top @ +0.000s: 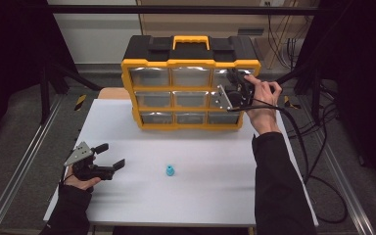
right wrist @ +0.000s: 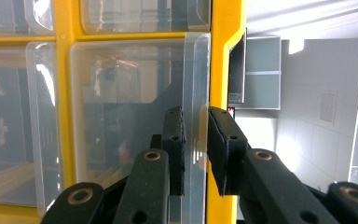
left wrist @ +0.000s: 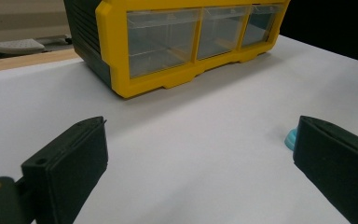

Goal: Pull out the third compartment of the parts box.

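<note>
A yellow and black drawer organizer [top: 191, 62] with clear drawers stands at the back of the white table [top: 200, 196]. My right gripper [top: 236, 82] is held up against its top right drawer [right wrist: 126, 116], turned on its side. Its two jaws are shut on the clear lip [right wrist: 196, 93] of that drawer, one pad on each face. My left gripper [top: 111, 155] rests low at the table's left, wide open with nothing between its jaws [left wrist: 200, 126]. A small blue cone-shaped piece [top: 170, 171] sits on the table to its right, and its edge [left wrist: 289, 139] peeks out beside the right jaw.
Cables [top: 318, 161] trail off the table's right side from my right gripper. Metal rails [top: 24, 161] run along both sides of the table. The organizer's bottom drawer row [left wrist: 191, 37] faces my left gripper across bare white tabletop.
</note>
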`<action>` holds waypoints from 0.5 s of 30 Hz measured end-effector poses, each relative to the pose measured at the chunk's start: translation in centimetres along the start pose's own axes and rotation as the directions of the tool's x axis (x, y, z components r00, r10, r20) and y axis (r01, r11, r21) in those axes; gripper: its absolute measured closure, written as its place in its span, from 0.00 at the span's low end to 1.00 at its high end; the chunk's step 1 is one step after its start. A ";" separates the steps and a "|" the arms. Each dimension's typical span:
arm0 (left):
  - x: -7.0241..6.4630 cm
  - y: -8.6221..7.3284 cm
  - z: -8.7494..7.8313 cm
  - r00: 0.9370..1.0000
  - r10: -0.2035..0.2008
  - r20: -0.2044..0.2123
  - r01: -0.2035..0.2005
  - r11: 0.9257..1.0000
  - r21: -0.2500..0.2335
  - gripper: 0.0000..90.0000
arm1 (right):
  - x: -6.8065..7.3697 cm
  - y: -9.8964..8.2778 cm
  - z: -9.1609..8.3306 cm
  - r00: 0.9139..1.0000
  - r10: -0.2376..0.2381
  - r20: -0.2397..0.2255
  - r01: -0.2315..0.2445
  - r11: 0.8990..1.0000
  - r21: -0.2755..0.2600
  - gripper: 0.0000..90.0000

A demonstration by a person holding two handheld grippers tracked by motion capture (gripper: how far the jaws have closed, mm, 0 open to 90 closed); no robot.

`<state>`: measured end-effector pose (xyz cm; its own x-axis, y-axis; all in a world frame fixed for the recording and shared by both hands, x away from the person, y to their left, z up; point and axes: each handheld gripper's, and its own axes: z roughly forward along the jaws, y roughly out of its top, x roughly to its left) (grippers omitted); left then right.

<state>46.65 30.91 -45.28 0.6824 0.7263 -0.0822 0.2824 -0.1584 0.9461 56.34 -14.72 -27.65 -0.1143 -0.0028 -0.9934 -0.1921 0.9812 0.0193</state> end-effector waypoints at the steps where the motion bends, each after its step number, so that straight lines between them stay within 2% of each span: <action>1: 0.0 0.0 0.0 1.000 0.000 0.000 0.000 1.000 0.000 0.03 | 0.0 0.0 0.0 1.000 -0.006 0.001 0.006 1.000 0.001 0.86; 15: 0.0 0.0 0.0 1.000 0.001 -0.001 -0.001 1.000 -0.003 0.03 | 0.0 0.2 -0.3 1.000 -0.016 -0.008 0.016 1.000 0.006 0.86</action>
<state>46.63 30.95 -45.24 0.6816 0.7272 -0.0812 0.2800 -0.1567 0.9471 55.98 -14.64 -27.58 -0.1186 -0.0201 -0.9927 -0.1876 0.9822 0.0025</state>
